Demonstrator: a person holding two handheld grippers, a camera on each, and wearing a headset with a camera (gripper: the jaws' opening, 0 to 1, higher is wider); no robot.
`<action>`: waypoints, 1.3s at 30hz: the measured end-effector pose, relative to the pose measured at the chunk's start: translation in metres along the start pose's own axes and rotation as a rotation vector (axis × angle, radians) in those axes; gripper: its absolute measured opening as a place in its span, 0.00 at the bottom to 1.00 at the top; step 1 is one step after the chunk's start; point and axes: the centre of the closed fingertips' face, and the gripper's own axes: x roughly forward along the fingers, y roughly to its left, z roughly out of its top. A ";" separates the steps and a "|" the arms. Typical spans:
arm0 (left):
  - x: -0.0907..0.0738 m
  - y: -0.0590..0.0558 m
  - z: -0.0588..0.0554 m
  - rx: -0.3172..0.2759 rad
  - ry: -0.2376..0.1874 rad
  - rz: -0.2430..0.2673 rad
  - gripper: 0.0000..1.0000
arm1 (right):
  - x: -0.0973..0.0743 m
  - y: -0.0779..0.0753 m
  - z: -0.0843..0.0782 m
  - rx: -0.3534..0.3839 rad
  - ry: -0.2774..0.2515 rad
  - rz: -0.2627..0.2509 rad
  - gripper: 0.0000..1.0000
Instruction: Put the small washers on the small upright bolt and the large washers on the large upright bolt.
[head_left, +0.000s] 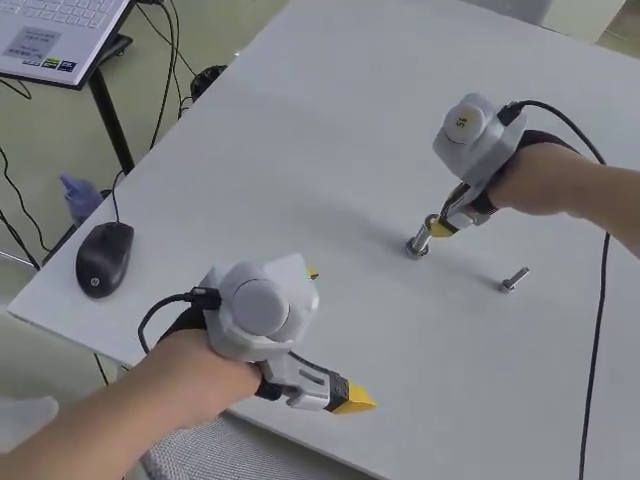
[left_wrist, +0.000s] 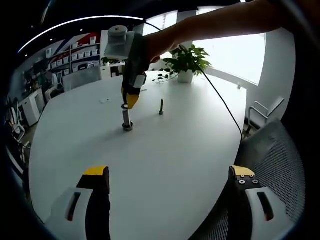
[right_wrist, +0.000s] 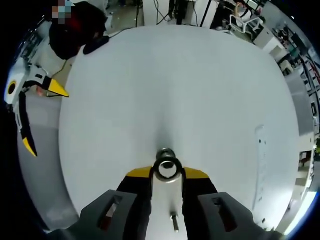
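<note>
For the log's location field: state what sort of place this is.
Probably an office or meeting room: a big white table with a computer mouse on it, a laptop on a stand beside it, a mesh chair and a potted plant.

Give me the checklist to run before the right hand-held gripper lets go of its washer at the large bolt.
1. Grip: right hand-held gripper shut on the washer: ok.
2. Alignment: washer centred over the large bolt: cannot tell; it sits right at the bolt's top.
3. Large bolt standing upright: ok.
4. Spacing: small bolt upright and apart from the large bolt: ok.
5. Clearance: left hand-held gripper open, away from both bolts: ok.
</note>
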 end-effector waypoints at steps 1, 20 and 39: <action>0.000 0.000 0.000 0.002 0.001 0.000 0.99 | 0.001 0.000 0.000 -0.001 0.002 0.000 0.22; -0.002 0.003 -0.003 -0.004 0.004 -0.008 0.93 | 0.019 -0.006 -0.001 -0.011 0.039 0.006 0.22; 0.001 0.003 -0.004 -0.021 0.001 -0.036 0.88 | 0.054 -0.008 -0.007 -0.012 0.069 0.008 0.22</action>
